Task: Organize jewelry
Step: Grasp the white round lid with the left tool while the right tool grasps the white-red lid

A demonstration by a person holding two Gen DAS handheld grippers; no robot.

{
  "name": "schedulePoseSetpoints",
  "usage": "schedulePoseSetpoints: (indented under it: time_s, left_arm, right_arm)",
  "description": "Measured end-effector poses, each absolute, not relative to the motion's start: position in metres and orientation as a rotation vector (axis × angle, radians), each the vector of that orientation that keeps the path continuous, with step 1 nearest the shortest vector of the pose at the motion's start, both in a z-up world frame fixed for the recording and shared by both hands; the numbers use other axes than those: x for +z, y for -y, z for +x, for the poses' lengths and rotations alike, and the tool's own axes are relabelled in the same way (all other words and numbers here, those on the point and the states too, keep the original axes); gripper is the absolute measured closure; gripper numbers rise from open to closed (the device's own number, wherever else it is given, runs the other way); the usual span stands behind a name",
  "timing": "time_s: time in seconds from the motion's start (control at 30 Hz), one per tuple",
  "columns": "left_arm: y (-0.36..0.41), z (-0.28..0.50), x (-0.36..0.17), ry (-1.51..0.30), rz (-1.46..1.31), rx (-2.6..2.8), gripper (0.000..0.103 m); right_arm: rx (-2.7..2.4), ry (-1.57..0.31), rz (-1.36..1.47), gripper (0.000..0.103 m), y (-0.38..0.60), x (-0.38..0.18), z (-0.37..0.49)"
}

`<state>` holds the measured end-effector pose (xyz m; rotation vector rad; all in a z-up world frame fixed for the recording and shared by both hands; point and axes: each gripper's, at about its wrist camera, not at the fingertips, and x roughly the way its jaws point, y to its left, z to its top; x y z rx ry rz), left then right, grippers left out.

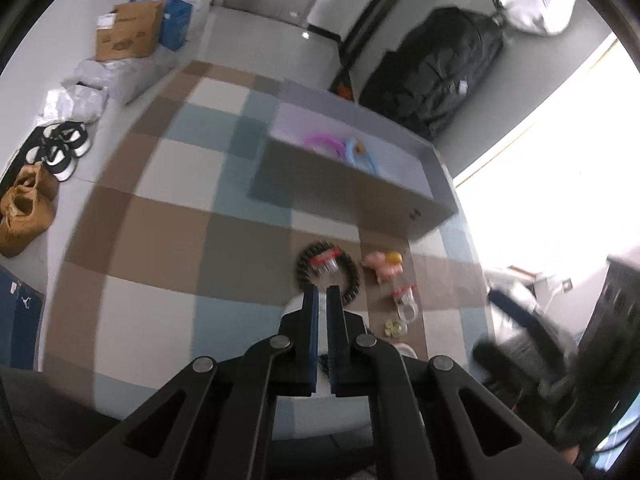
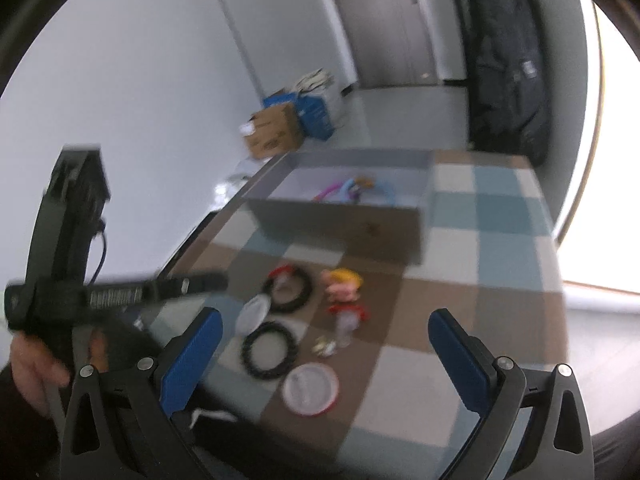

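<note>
Blown-out window glare, motion blur, fisheye-warped edges.

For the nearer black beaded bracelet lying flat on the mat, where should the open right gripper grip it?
Take the bracelet across one side of its band, from above, one finger inside the loop. It lies flat and open, so the right gripper likely cannot get under it.

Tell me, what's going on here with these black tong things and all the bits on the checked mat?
A person is sorting jewelry with a hand-held gripper in each hand. The left gripper is shut, with nothing clearly in it, above a black beaded bracelet. The right gripper is open and empty. Two bracelets already lie in the grey box. More pieces wait on the mat, including a second black bracelet.
</note>
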<state>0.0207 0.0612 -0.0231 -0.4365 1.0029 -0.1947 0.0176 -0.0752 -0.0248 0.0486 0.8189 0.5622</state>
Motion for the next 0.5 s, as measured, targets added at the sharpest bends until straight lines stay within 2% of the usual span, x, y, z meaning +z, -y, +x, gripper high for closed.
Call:
schedulePoseSetpoints:
  time_s: [0.13, 0.2, 0.27, 0.33, 0.43, 0.5]
  left_arm:
    - [-0.068, 0.026, -0.026, -1.017, -0.466, -0.18, 0.103]
    - [-0.069, 0.027, -0.03, -1.035, -0.479, -0.168, 0.1]
    - [-0.071, 0.027, -0.032, -1.05, -0.481, -0.169, 0.091]
    - [-0.072, 0.025, -0.032, -1.054, -0.477, -0.162, 0.07]
    - [-0.073, 0.024, -0.031, -1.048, -0.472, -0.154, 0.053]
    - [-0.072, 0.025, -0.033, -1.056, -0.461, -0.149, 0.047]
  right_arm:
    - [0.617, -0.898, -0.045, 0.002, 0.053, -0.039, 0.008]
    - [0.628, -0.932, -0.077, 0.016, 0.046, -0.046, 0.002]
    - [0.619, -0.952, -0.108, 0.024, 0.043, -0.051, -0.002]
    - [0.608, -0.959, -0.134, 0.028, 0.041, -0.055, -0.004]
    - [0.584, -0.969, -0.168, 0.039, 0.039, -0.06, -0.005]
    - [0.571, -0.987, -0.181, 0.049, 0.038, -0.066, -0.004]
